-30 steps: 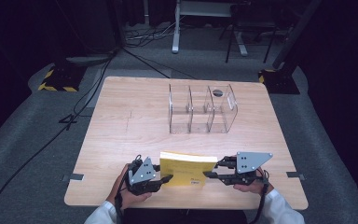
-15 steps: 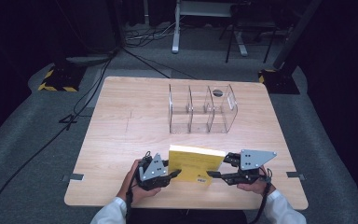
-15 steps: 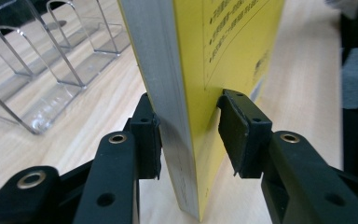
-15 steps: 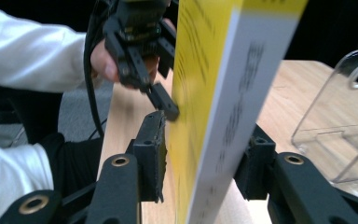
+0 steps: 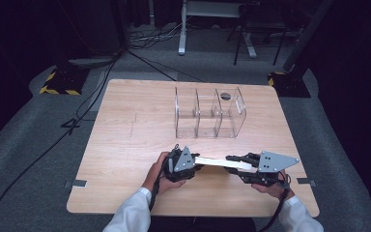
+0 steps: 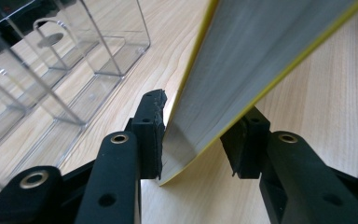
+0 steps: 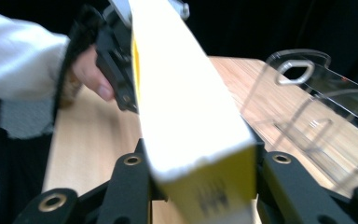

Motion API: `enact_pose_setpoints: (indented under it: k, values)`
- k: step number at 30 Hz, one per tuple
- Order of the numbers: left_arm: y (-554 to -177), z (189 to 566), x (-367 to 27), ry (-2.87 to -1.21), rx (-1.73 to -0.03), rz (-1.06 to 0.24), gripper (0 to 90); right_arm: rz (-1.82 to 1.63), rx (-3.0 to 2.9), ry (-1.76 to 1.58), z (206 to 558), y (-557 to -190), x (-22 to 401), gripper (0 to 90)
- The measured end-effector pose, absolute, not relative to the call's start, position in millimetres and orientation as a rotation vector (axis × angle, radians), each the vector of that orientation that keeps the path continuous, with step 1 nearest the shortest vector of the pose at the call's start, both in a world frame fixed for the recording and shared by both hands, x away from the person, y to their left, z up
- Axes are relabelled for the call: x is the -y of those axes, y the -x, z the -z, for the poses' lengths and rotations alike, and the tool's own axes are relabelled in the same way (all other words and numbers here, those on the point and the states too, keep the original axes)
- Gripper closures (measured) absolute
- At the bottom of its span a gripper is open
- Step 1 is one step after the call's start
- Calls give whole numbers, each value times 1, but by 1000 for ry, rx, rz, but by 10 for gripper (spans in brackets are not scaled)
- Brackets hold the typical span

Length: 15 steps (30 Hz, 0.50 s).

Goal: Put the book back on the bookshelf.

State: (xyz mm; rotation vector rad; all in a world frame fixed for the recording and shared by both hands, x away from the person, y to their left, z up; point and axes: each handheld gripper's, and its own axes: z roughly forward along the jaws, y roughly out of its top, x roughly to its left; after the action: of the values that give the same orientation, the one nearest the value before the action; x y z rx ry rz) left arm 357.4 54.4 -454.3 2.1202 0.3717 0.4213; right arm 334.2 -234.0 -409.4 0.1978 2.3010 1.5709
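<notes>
A yellow-covered book (image 5: 222,163) hangs just above the wooden table (image 5: 125,140) near its front edge, turned on edge so its white page block faces up. My left gripper (image 5: 198,164) is shut on the book's left end. In the left gripper view both pads (image 6: 151,135) press the book's corner (image 6: 242,56). My right gripper (image 5: 232,159) is shut on the other end; its jaws have just been closing with the book (image 7: 182,107) between them. The right gripper view also shows the left gripper (image 7: 116,70) at the book's far end.
A clear plastic organizer (image 5: 210,113) with three upright compartments stands behind the book, past the table's middle. Dark floor with cables surrounds the table. Bare wood lies to the left of the hands.
The book has turned from lying flat with its yellow cover up to standing on edge. My left hand has moved right, toward the table's middle. The right hand has barely shifted.
</notes>
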Motion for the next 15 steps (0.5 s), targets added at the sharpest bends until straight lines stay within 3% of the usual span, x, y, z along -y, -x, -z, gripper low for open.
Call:
enact_pose_setpoints:
  k: [4, 9, 15]
  values:
    - [-371, 454, -58, -2089, -404, -303, 592, -1582, -2294, -234, 411, -339, 236, 657]
    - [-380, 457, -67, -2050, -495, -297, 452, -1569, -2285, -251, 412, -341, 232, 692]
    - [-374, 446, -77, -1992, -458, -276, 519, -1564, -2280, -280, 407, -340, 227, 723]
